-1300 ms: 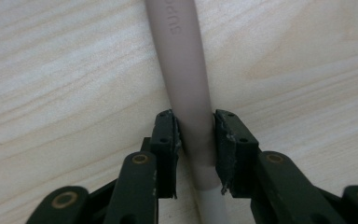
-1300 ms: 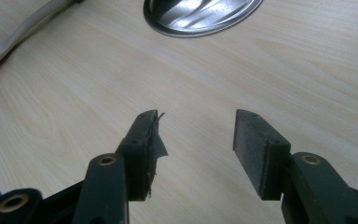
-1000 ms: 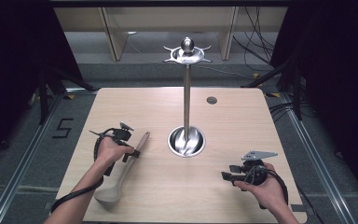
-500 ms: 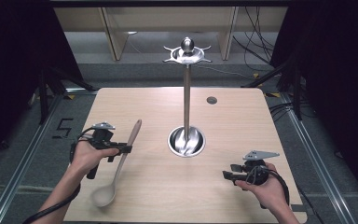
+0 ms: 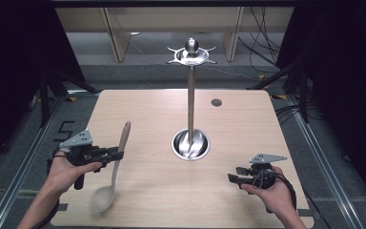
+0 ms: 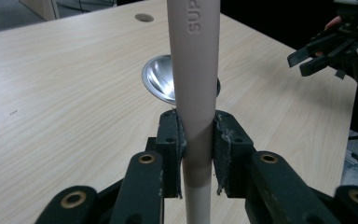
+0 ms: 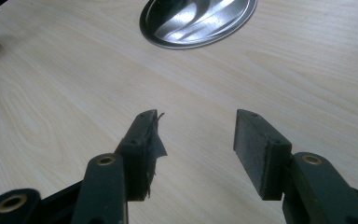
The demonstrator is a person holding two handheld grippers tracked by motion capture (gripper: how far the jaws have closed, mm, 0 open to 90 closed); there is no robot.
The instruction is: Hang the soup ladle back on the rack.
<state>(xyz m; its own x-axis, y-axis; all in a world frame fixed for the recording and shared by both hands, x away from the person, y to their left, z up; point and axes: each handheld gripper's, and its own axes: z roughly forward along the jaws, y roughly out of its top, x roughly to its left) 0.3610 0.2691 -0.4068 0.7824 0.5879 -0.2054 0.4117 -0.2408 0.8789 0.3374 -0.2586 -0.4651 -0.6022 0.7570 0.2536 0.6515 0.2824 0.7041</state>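
Gripping the long beige plastic ladle (image 5: 116, 164) mid-handle, bowl toward the person, the left gripper (image 5: 108, 154) stands left of the tall steel utensil stand (image 5: 190, 102); the right gripper (image 5: 234, 178) waits open.

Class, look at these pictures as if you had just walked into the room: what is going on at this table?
A person at a wooden table works a gripper in each hand. The left gripper is clamped on the handle of a beige ladle, bowl end hanging toward the person, handle pointing away. The right gripper sits open and empty near the table's near right corner. Between them stands a metal utensil stand with a round base and hooks on top; nothing hangs on it yet.
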